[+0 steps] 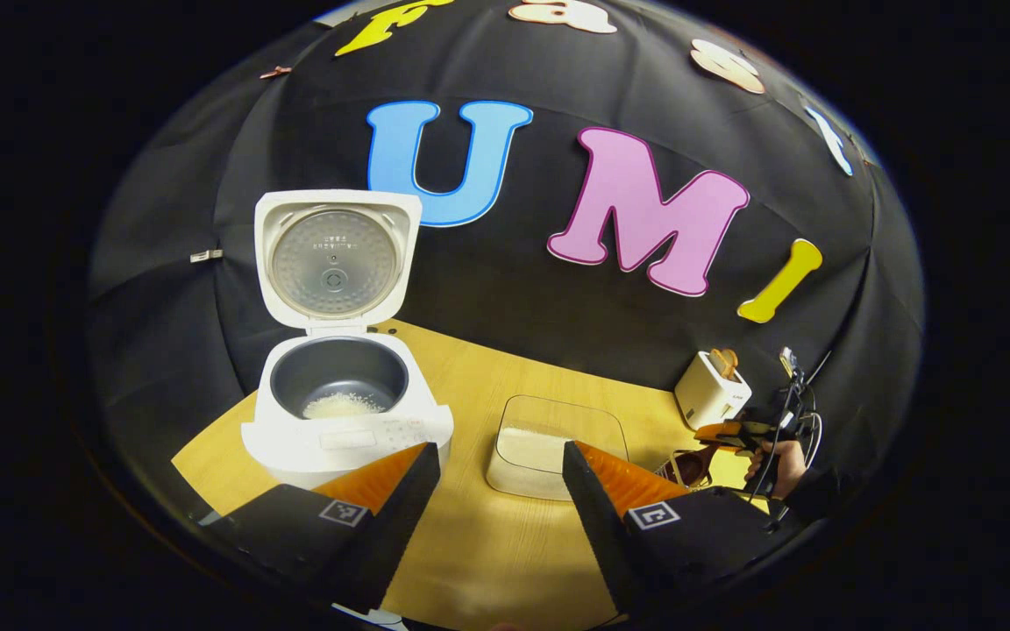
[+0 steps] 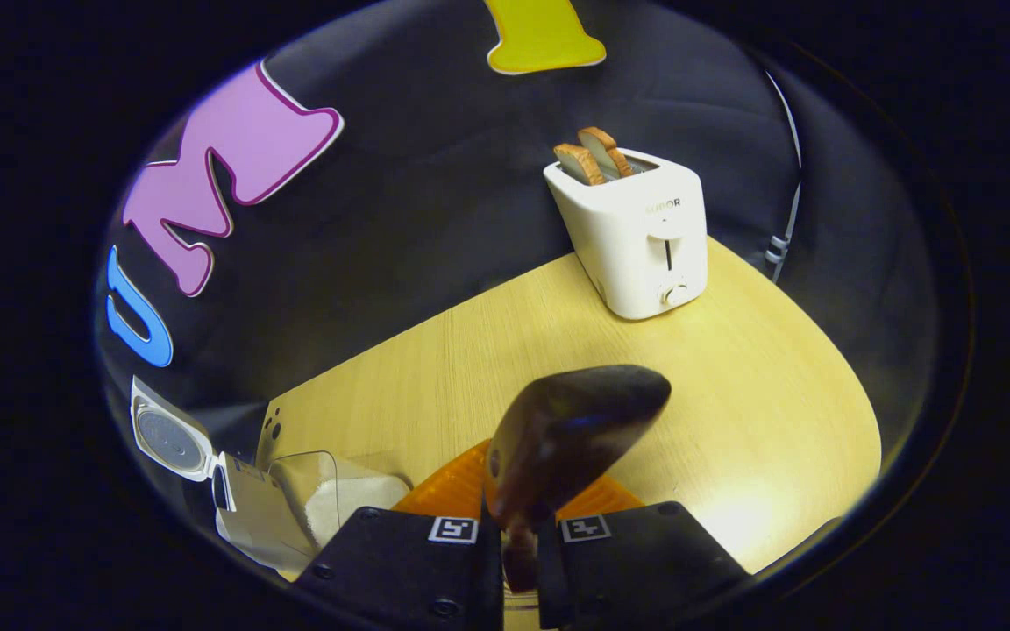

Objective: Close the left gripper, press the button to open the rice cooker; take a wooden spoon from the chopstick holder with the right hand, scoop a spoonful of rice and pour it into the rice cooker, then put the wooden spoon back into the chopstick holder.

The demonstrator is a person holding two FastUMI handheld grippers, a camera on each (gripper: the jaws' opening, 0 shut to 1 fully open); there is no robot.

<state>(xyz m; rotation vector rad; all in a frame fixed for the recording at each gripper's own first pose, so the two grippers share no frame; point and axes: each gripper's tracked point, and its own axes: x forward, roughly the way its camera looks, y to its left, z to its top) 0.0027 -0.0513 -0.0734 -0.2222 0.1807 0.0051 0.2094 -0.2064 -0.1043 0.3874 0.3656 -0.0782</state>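
The white rice cooker (image 1: 343, 421) stands with its lid (image 1: 334, 258) up, and a little rice lies in its dark pot (image 1: 340, 405). A clear rice container (image 1: 553, 443) sits to its right. My left gripper (image 1: 498, 451) hovers open before both with nothing between its fingers. My right gripper (image 2: 518, 526) is shut on the handle of the dark wooden spoon (image 2: 571, 425), whose bowl points up and forward over the table. From the left gripper view, the right gripper (image 1: 746, 431) and the hand holding it are at the far right, the spoon (image 1: 691, 464) sticking out to its left.
A white toaster (image 2: 641, 232) with two bread slices stands at the table's back right; it is also the toaster (image 1: 711, 390) behind the right gripper. The rice cooker (image 2: 176, 438) and rice container (image 2: 321, 491) sit low left in the right gripper view. The wooden table (image 2: 733, 394) stretches ahead.
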